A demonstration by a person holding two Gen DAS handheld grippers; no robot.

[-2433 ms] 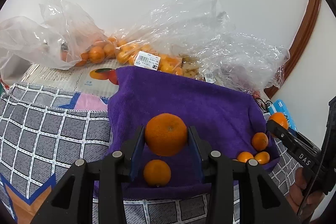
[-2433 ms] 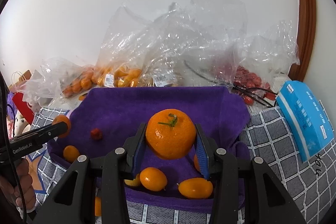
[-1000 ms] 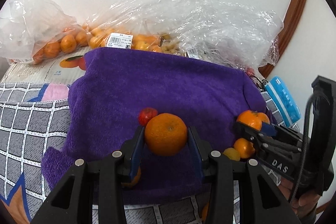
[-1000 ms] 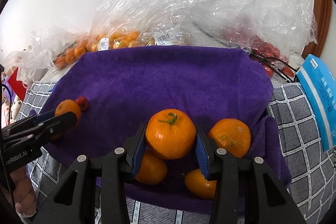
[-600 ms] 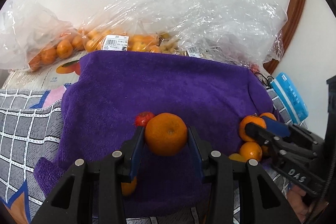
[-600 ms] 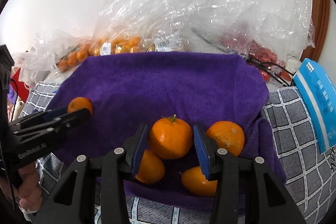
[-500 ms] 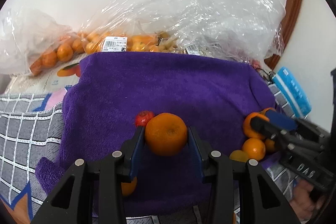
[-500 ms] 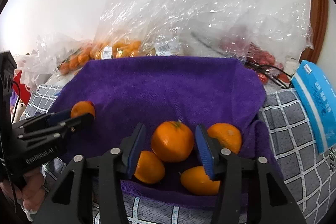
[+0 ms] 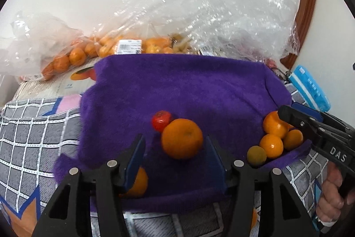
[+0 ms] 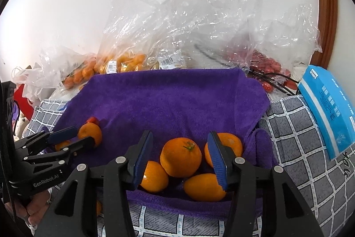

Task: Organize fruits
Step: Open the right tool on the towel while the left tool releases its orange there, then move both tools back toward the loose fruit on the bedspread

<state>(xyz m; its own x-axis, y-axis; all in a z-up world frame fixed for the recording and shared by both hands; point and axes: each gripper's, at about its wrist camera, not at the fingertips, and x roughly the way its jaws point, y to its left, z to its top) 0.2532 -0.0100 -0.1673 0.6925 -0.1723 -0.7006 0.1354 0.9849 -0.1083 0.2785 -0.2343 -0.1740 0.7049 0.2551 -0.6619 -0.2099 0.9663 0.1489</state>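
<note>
Two grippers are held with jaws apart over the purple towel: left gripper around an orange, seemingly untouched, right gripper around a stemmed orange.

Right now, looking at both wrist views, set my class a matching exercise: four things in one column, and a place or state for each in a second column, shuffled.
Things:
1. left gripper
2. red cherry tomato
3. blue box
4. stemmed orange

Places or states:
A. lies on the checked cloth, right of the purple towel
B. open, an orange lying loose between its pads
C. touches the far left side of that orange
D. sits among three other citrus fruits at the towel's near right corner

Pairs: 1-B, 2-C, 3-A, 4-D
</note>
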